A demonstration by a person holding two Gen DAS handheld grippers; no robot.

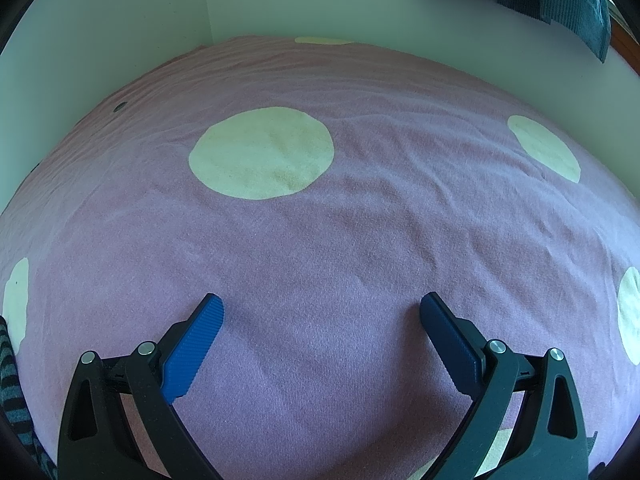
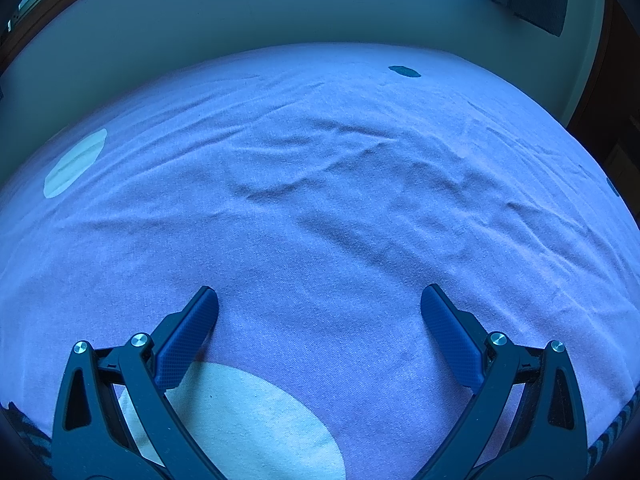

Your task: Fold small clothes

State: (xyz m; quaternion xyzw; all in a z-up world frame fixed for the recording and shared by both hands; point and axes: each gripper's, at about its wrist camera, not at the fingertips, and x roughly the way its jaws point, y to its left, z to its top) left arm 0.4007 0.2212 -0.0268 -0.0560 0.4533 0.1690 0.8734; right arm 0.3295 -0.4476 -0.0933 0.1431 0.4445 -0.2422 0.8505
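Clothes: striped knit (image 1: 10, 376) peeking at bed (image 1: 320, 240) edge, likely soft; I'm holding both hand-held grippers, left (image 1: 320, 320) and right (image 2: 320, 312), apart, empty.

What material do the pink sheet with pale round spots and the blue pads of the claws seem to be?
The pink sheet with pale round spots looks like soft knitted cotton, matt: fine ribs and shallow wrinkles show. The blue pads of the left claw look like moulded plastic or rubber with ridged faces; those of the right claw carry a fine grid texture.
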